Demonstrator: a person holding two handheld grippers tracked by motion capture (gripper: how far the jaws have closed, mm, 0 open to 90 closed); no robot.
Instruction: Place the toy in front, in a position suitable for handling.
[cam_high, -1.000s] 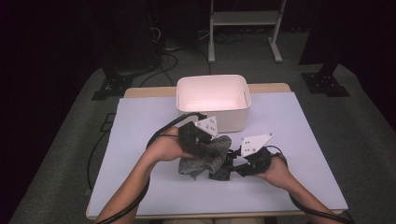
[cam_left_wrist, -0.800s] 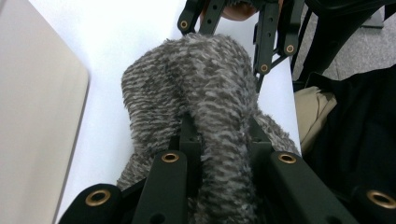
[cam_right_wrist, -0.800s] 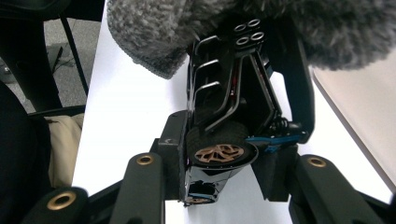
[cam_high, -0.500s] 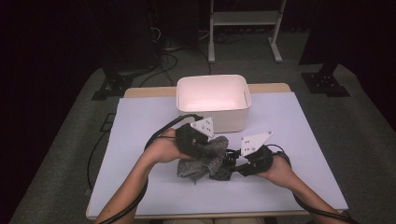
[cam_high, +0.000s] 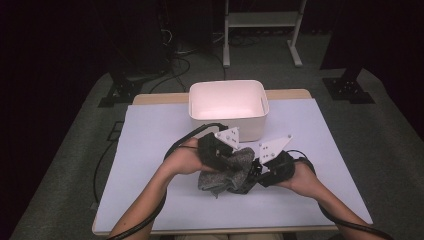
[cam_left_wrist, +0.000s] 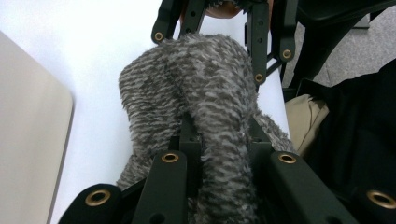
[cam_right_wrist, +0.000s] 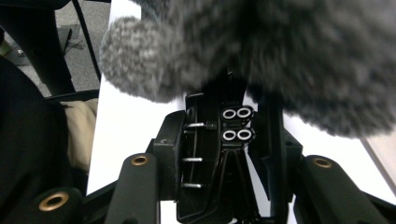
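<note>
A grey fuzzy cloth (cam_high: 227, 172) hangs bunched just above the white table (cam_high: 150, 150), between the two hand-held grippers. My left gripper (cam_high: 227, 161) comes from the left and is shut on a fold of the cloth (cam_left_wrist: 205, 93), which is pinched between its jaws (cam_left_wrist: 217, 135). My right gripper (cam_high: 250, 175) reaches in from the right. Its jaws have just been opening a little, and the cloth (cam_right_wrist: 261, 46) still lies between them, touching both and covering the tips. In the left gripper view the right gripper (cam_left_wrist: 208, 35) straddles the cloth's far end.
An empty white bin (cam_high: 227, 84) stands at the table's far middle, just behind the hands; its wall (cam_left_wrist: 28, 140) is close on the left in the left gripper view. A white rack (cam_high: 260, 20) and cables lie on the floor beyond the table.
</note>
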